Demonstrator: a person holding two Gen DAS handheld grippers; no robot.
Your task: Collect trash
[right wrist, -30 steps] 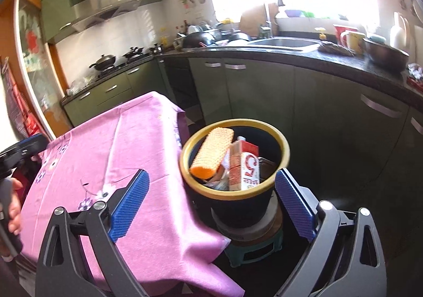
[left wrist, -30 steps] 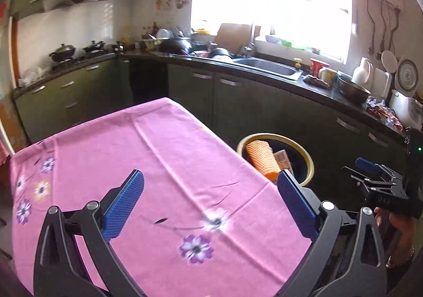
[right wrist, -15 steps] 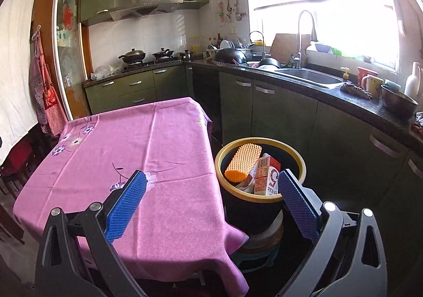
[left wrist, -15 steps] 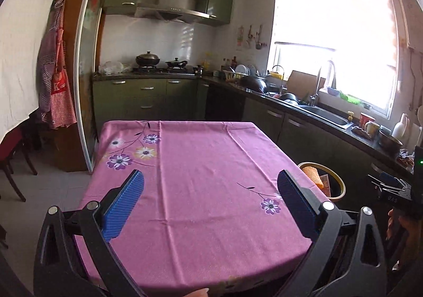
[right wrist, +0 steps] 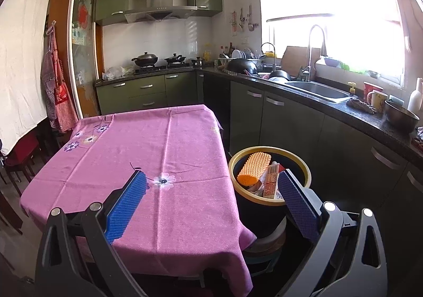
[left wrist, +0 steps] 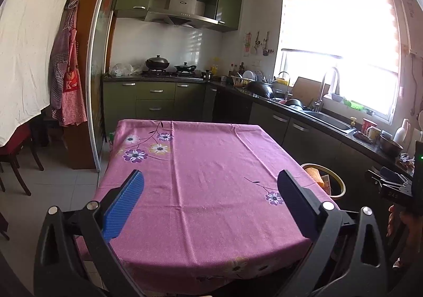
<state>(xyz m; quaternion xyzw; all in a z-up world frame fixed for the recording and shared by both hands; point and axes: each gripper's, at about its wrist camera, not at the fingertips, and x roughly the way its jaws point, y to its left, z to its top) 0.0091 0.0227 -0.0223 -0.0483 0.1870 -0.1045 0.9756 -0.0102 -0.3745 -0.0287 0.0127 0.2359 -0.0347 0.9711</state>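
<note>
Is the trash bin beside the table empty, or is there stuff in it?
Not empty: the trash bin holds an orange textured piece and a carton, poking up near its rim.

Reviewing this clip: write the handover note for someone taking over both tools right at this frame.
Left tool: open, empty, held over the near edge of the pink tablecloth.
Right tool: open, empty, between table and trash bin.
Bin stands by the table's right corner and holds an orange textured piece and a carton.
Done: no trash visible on the cloth.
Left: probably nothing on the table; check the floor, which is mostly out of view.
</note>
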